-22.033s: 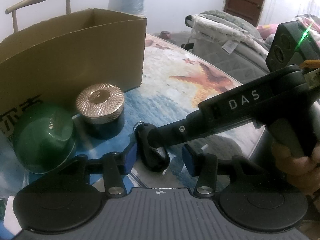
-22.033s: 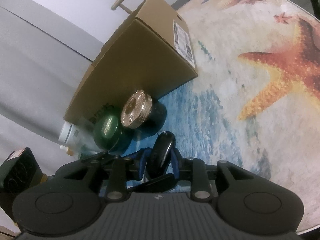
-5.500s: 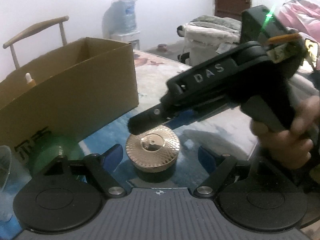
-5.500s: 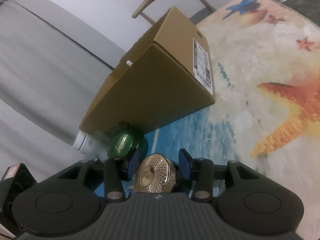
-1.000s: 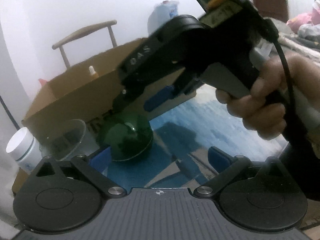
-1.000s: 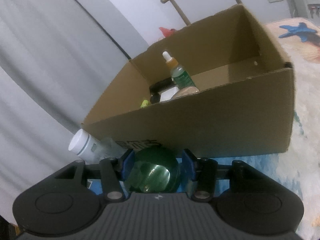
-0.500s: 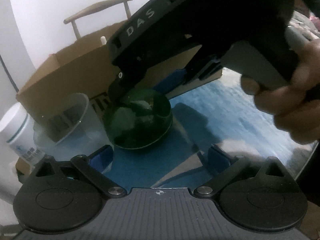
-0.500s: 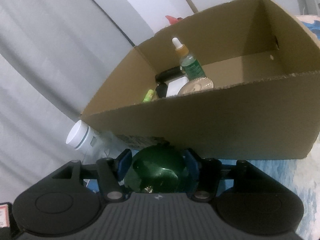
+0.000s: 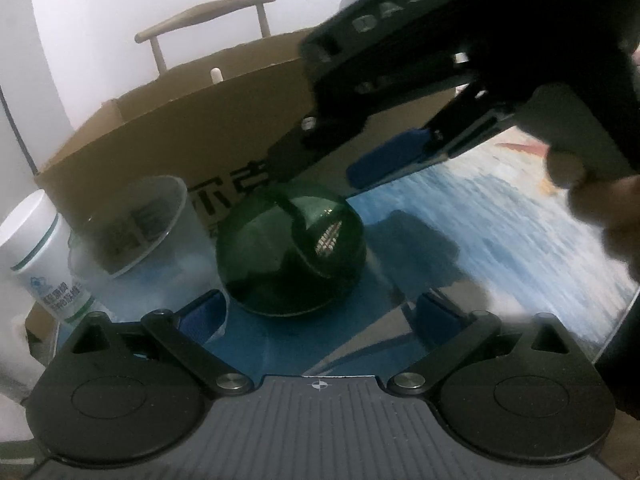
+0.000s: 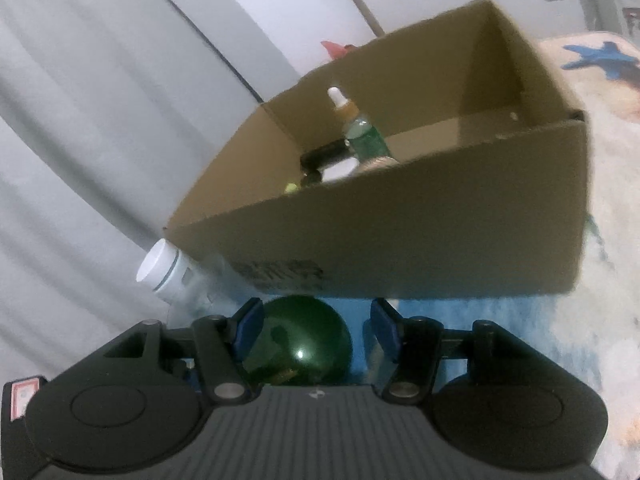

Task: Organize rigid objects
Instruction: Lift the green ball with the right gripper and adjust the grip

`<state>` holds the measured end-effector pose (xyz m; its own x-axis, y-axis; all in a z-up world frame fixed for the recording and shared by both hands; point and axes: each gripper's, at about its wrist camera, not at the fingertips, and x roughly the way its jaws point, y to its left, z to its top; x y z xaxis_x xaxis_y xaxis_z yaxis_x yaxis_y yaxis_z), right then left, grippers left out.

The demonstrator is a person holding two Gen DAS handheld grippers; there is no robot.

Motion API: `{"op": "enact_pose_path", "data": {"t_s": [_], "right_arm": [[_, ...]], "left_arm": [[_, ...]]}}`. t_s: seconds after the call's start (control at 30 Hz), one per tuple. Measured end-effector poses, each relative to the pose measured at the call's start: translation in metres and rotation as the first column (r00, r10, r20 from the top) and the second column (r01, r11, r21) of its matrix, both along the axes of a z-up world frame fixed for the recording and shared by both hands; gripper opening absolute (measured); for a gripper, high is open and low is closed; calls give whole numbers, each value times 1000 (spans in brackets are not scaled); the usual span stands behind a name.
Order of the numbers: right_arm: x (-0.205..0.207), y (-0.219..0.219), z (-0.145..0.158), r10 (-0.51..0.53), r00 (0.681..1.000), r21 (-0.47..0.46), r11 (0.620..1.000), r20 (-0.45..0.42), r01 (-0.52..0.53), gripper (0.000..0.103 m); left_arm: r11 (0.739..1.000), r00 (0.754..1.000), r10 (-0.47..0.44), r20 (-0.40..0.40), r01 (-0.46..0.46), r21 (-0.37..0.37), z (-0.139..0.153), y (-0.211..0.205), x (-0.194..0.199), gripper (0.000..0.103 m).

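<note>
Beside the box: a green dome-shaped jar (image 9: 291, 254) sits on the glossy blue table (image 9: 500, 248), just in front of the cardboard box (image 9: 192, 140), with a clear plastic cup (image 9: 136, 228) and a white bottle (image 9: 40, 256) to its left.

Right gripper: the right gripper (image 10: 316, 326) hangs over the green dome-shaped jar (image 10: 304, 344). Its blue pads stand on either side of the jar; the left pad is at the jar's edge, the right pad shows a gap of blue table beside it. Half spread, then, and pressing on nothing that I can see.

Left gripper: the left gripper (image 9: 320, 312) points down at the same jar from the near side, its pads wide apart and empty. The jar lies just beyond them, not between them.

Box contents: the cardboard box (image 10: 400, 248) already holds a dropper bottle (image 10: 360, 128), a black item and a pale round lid, partly hidden by the near wall.

Step in hand: by my reading, the grasp of the green jar, not yet made, with box placement to follow.

Next move calls for: centring the right pads on the jar's widest part, then closing squarely. The surface is smooth and curved, so a high or off-centre pinch would likely let it slip out. After that, a lift clear of the box's near wall. The cup and the white bottle remain outside the box.
</note>
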<state>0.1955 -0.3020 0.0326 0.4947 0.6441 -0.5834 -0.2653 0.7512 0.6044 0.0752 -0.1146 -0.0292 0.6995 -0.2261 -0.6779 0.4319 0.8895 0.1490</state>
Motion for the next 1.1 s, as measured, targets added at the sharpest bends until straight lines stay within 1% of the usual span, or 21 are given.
{"op": "enact_pose_path", "data": {"t_s": [0.07,0.17,0.23,0.33,0.57,0.7,0.77,0.97,1.1], "right_arm": [[3,8,-3,15,1000,-16,1000,-4,-15,63],[2,15,-6,45,999,-3,999,-15,-45,64],[-2,15,-5,44,999,-14,999,-5,-44,65],[-6,10,-5,35,999,-7,999,-22,-35,65],[-28,-11,-5,-29,999,-9,1000,-31,29,65],[-44,-23,-5,-72,997,-14,997,-21,71,65],[-50,-28,-5,-92,996,-16,996,-17,92,65],[-63,-38,-4,-131,991,-29,991,-2,131,65],[-67,-39,-4,-144,990,-31,989,9,144,66]], "left_arm": [[1000,1000,6,-1,-6,-14,-1,1,3,102],[1000,1000,9,-1,-9,-27,-1,2,6,102],[1000,1000,7,4,-7,-26,-1,1,6,102],[999,1000,-10,6,10,-30,-1,-1,4,102],[994,995,-100,11,101,-36,-1,-14,-9,102],[987,987,-159,18,159,-20,-2,-25,-18,102],[983,982,-186,25,186,0,-3,-31,-22,102],[974,973,-227,34,227,0,-3,-36,-26,102],[973,972,-231,44,231,-15,0,-34,-19,102]]}}
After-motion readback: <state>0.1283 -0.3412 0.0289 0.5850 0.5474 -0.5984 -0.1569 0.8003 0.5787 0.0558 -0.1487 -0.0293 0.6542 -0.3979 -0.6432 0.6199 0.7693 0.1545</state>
